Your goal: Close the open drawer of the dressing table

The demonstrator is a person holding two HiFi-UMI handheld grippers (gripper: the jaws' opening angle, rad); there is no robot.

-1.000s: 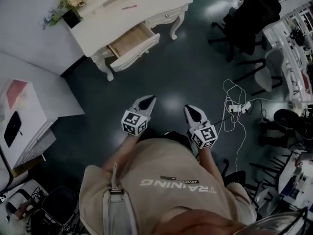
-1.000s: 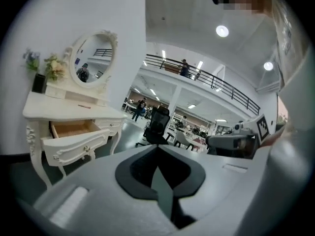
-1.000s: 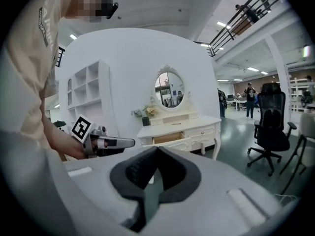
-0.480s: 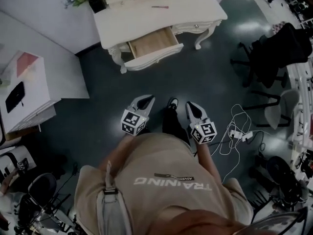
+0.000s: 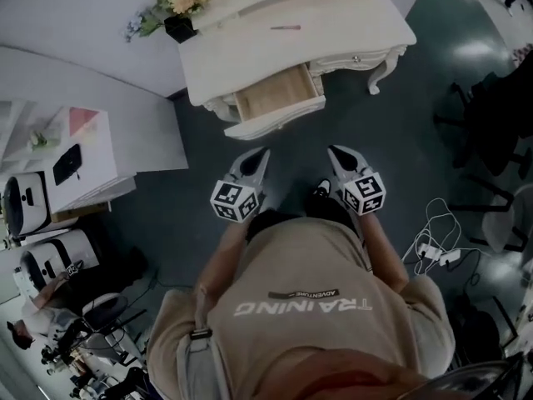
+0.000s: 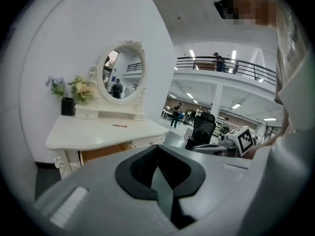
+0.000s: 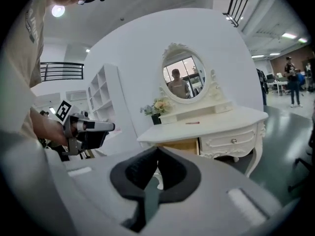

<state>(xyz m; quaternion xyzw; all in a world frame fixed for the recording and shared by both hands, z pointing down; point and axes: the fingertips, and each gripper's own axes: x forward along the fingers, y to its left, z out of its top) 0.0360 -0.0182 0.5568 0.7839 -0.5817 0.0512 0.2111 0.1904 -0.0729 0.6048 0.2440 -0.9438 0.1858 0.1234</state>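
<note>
I stand facing the dressing table (image 5: 250,57), whose drawer (image 5: 275,97) is pulled out toward me, its wooden inside showing. My left gripper (image 5: 261,154) and right gripper (image 5: 335,151) hover side by side above the dark floor (image 5: 400,140), near the drawer front but apart from it (both have jaws pressed together, nothing between them). A flower pot (image 5: 180,27) sits at the table's back left corner.
</note>
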